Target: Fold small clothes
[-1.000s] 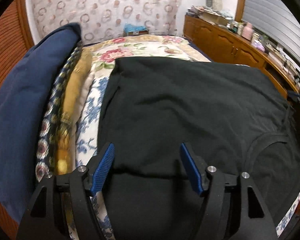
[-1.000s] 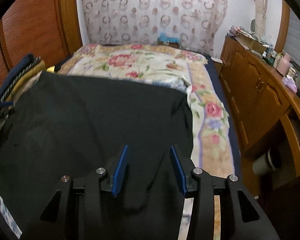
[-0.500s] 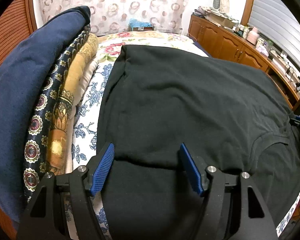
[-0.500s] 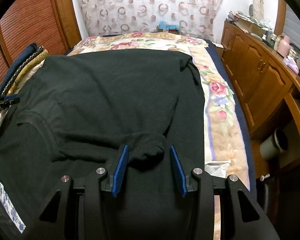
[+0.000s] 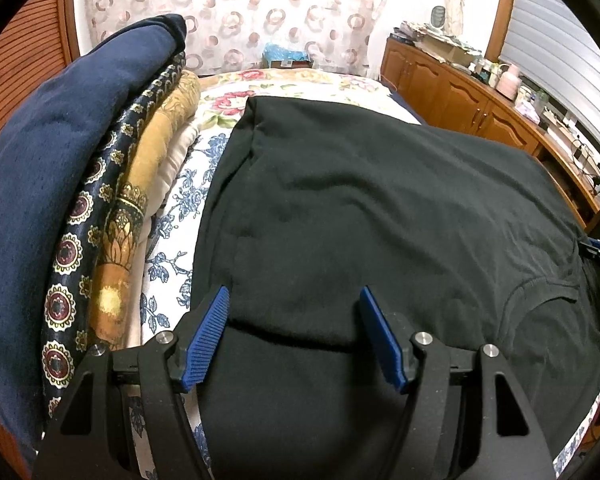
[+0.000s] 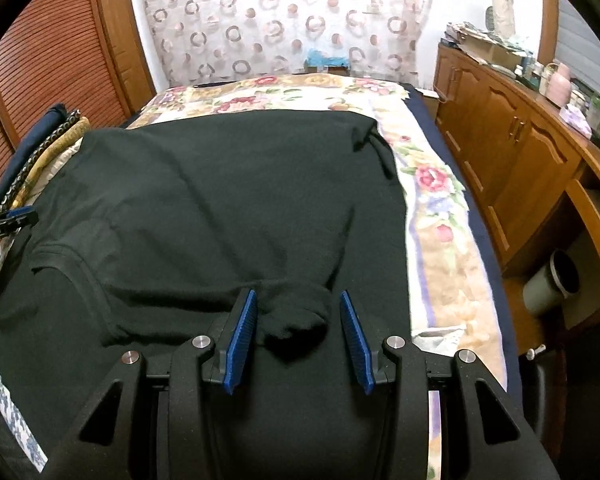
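Note:
A black T-shirt [image 5: 380, 208] lies spread on the floral bed, its far part folded toward me so a folded edge runs across near both grippers. Its neckline [image 5: 540, 296] shows at the right of the left wrist view. My left gripper [image 5: 294, 308] is open, its blue pads either side of the folded edge, holding nothing. In the right wrist view the same shirt [image 6: 220, 208] fills the bed. My right gripper [image 6: 296, 312] is open, with a bunched sleeve end [image 6: 296, 324] lying loose between the pads.
A stack of folded quilts, navy [image 5: 52, 168] over patterned and gold ones, lies along the bed's left side. A wooden cabinet [image 6: 512, 148] with clutter on top runs along the right. A bin [image 6: 552, 284] sits on the floor by it. A curtain hangs behind.
The shirt's far half came toward me and now lies folded over the near part. Both grippers lowered to the bed; the sleeve end now lies between the right pads.

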A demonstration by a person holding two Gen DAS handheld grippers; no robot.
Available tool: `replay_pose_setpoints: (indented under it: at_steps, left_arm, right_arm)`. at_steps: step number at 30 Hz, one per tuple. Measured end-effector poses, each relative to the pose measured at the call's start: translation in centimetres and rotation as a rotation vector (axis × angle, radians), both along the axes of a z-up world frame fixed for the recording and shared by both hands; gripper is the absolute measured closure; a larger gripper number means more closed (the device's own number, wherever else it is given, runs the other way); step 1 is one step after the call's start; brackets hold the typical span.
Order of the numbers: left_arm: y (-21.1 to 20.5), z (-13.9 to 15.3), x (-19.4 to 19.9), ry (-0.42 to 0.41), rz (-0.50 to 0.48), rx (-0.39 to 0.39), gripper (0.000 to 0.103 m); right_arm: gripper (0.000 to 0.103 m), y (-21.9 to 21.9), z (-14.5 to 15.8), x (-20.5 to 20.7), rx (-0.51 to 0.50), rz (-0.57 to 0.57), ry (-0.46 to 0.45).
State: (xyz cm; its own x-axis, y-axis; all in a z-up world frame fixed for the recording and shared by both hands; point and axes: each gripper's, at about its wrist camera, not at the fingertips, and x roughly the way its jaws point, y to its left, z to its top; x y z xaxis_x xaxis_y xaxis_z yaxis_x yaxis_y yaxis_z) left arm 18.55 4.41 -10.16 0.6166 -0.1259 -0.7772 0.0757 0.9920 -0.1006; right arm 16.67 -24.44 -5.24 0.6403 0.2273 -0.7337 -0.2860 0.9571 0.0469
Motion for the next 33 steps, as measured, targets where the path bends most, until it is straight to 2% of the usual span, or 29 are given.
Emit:
replay_pose_setpoints:
  at_steps: [6, 11, 13, 15, 17, 25, 31, 32, 33]
  left_arm:
    - [-0.3, 0.1, 0.4, -0.007, 0.015, 0.019, 0.046]
    - [-0.2, 0.2, 0.8, -0.007, 0.031, 0.062, 0.079]
    - [0.0, 0.2, 0.7, -0.004, 0.031, 0.058, 0.083]
    - [0.1, 0.2, 0.4, -0.002, 0.029, 0.060, 0.083]
    - [0.1, 0.3, 0.0, 0.003, 0.036, 0.062, 0.083]
    - [0.0, 0.2, -1.5, 0.024, 0.062, 0.060, 0.079]
    - [0.4, 0.2, -1.0, 0.016, 0.067, 0.044, 0.076]
    - [0.3, 0.2, -0.8, 0.015, 0.063, 0.048, 0.076]
    - [0.1, 0.2, -0.6, 0.008, 0.049, 0.050, 0.077]
  right_arm:
    - [0.058, 0.6, -0.4, 0.0, -0.029, 0.002, -0.033]
    - [0.058, 0.3, -0.8, -0.4, -0.021, -0.002, -0.045]
    - [0.065, 0.3, -0.6, -0.4, -0.027, -0.007, -0.047]
    - [0.074, 0.4, -0.5, -0.5, -0.033, -0.003, -0.050]
    - [0.077, 0.4, -0.4, -0.5, -0.040, -0.003, -0.057]
    - [0.079, 0.3, -0.5, -0.4, -0.037, 0.001, -0.060]
    - [0.079, 0.1, -0.4, -0.2, -0.038, 0.000, -0.060]
    - [0.080, 0.2, -0.4, -0.3, -0.043, 0.005, -0.064]
    - [0.089, 0.4, -0.3, -0.3, -0.044, 0.019, -0.068]
